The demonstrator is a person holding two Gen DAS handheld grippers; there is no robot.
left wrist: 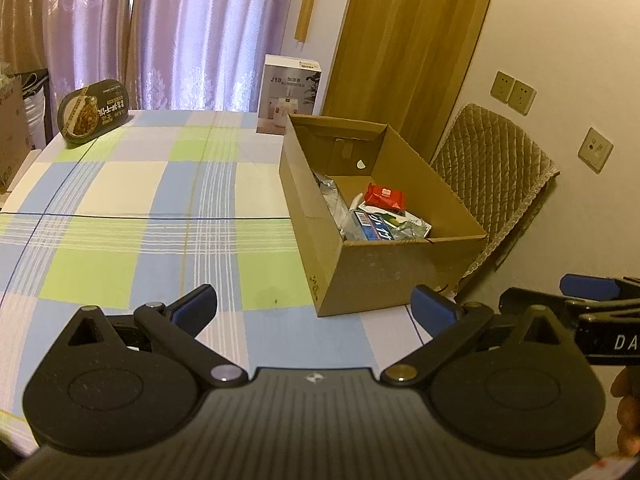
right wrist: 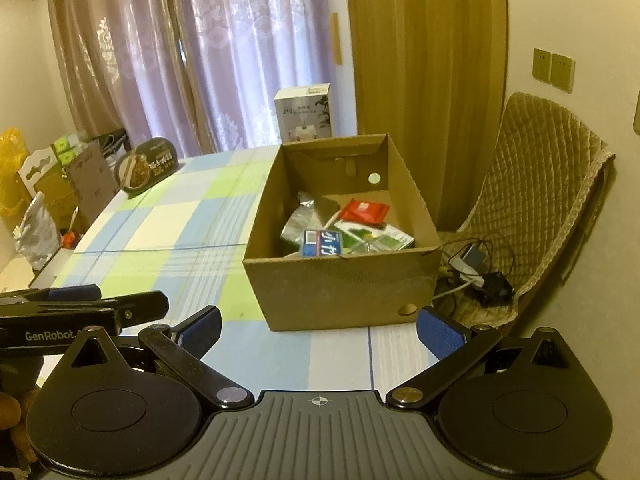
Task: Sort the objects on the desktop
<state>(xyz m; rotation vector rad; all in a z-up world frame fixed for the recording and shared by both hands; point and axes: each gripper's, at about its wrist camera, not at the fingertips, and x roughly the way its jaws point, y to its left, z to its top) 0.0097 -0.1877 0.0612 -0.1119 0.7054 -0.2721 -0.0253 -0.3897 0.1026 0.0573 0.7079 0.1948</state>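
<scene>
Cardboard is what gathers the sorted things: the open cardboard box [right wrist: 340, 276] stands at the table's right edge, beside the quilted chair [right wrist: 548, 184], and already holds a red packet [right wrist: 365, 211], a blue carton [right wrist: 322, 243], a silver foil pouch [right wrist: 306, 216] and a green-printed pack [right wrist: 376, 238], heaped toward its near wall. That placement reads as a collecting bin kept within reach of both tools. Well apart, at the far left of the checked tablecloth [left wrist: 140, 208], an oval instant-meal tub [left wrist: 93, 112] stands tilted on its edge; a white appliance box [left wrist: 291, 94] stands upright just behind the bin. These 2 look like what is left to sort. The left gripper [left wrist: 314, 310] hovers low over the near cloth, fingers spread wide and empty. The right gripper [right wrist: 318, 330] hangs just beside it, likewise spread with nothing between its blue pads [right wrist: 436, 330], aimed at the bin
</scene>
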